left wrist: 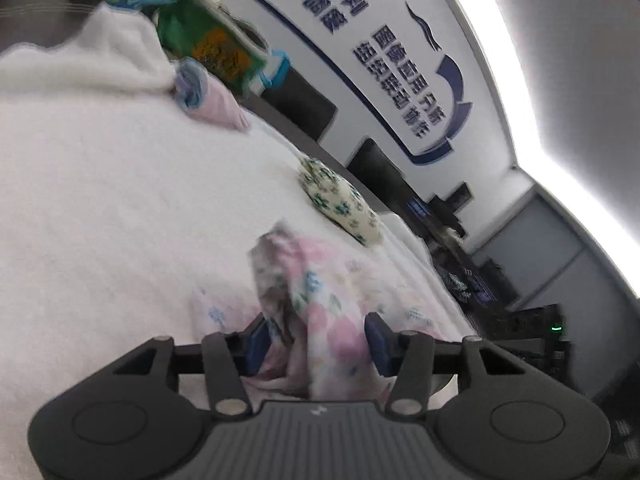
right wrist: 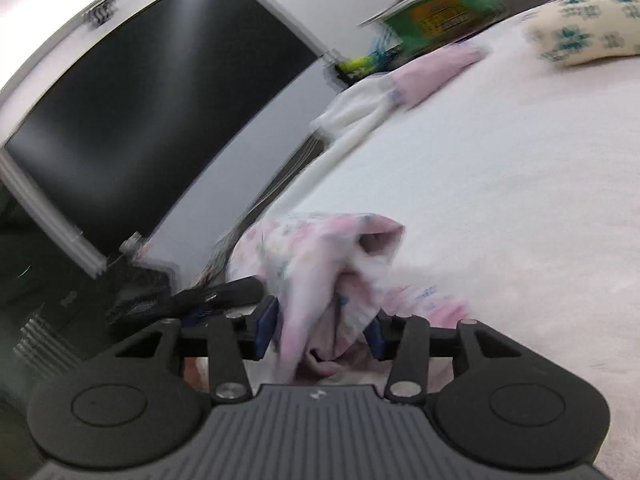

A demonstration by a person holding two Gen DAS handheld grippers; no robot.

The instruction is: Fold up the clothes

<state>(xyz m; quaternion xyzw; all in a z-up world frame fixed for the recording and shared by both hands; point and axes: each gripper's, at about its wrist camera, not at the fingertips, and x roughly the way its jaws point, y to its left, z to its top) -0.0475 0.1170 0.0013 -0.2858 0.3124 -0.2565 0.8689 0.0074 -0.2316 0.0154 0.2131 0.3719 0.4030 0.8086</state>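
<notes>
Here, the pink floral garment [left wrist: 320, 312] is bunched between both grippers' parted jaws; grip cannot be told; a dark monitor [right wrist: 160, 120] is seen only by the right wrist.

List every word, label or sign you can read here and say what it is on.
Blue Chinese characters on the white wall: sign lettering, too tilted and blurred to quote.
Orange label on the green package: motion-blurred, unreadable.
Small pale mark on the left claw housing: a logo, not text.
Nothing else bears writing.
</notes>
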